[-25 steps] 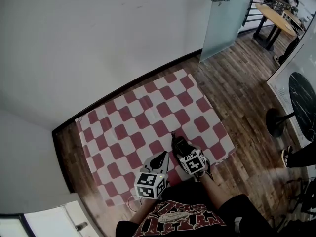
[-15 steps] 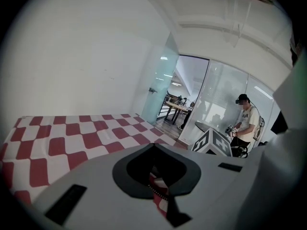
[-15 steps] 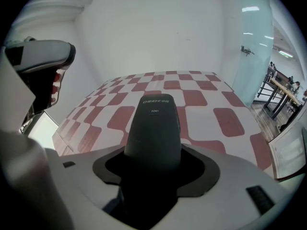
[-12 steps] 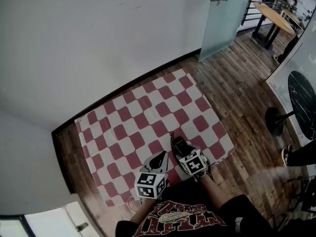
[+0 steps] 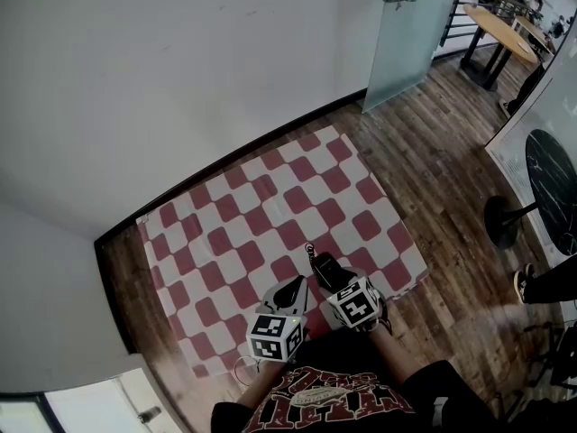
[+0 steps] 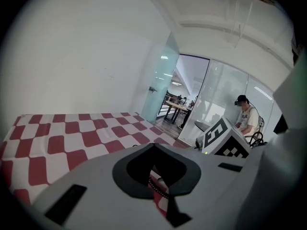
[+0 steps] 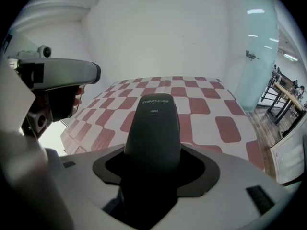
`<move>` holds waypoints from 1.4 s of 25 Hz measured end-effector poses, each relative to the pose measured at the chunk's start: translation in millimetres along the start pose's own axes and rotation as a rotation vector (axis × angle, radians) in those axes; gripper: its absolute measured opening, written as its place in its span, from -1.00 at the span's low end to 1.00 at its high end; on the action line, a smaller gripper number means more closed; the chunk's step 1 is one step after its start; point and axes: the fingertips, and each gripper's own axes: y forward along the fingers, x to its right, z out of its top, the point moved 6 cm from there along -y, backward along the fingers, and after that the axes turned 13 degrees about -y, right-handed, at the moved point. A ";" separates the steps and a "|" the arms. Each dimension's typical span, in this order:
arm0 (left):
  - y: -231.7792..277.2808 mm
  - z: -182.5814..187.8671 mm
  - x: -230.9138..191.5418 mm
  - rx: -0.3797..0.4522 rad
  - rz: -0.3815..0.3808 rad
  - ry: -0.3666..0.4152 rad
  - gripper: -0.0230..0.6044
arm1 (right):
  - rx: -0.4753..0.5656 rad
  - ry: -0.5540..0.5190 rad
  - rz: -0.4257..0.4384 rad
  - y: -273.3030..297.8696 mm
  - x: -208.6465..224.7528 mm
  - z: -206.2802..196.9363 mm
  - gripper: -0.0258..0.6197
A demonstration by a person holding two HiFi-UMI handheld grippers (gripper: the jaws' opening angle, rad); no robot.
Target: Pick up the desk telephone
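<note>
A black telephone handset (image 5: 322,268) is held low over the red-and-white checkered cloth (image 5: 270,206), near its front edge. My right gripper (image 5: 326,278) is shut on it. In the right gripper view the handset (image 7: 152,128) sticks out forward between the grey jaws of that gripper (image 7: 154,169), its printed end over the cloth (image 7: 211,104). My left gripper (image 5: 293,292) hovers just to the left, its jaws together. In the left gripper view a bit of coiled cord (image 6: 158,186) shows through the notch of the closed left gripper (image 6: 156,169). No telephone base is in view.
The cloth lies on a wooden floor (image 5: 433,142) against a white wall. A frosted glass door (image 5: 410,34) stands at the back right. A round black table (image 5: 550,188) and a shoe (image 5: 523,287) are at the right. Beyond the glass stands a person (image 6: 247,116).
The right gripper with the handset has shifted slightly back toward the person. The left gripper has barely moved.
</note>
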 end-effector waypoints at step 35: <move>3.4 -7.0 -1.6 -0.049 0.008 0.014 -0.90 | 0.115 -0.037 0.023 -79.1 -22.7 56.9 -0.01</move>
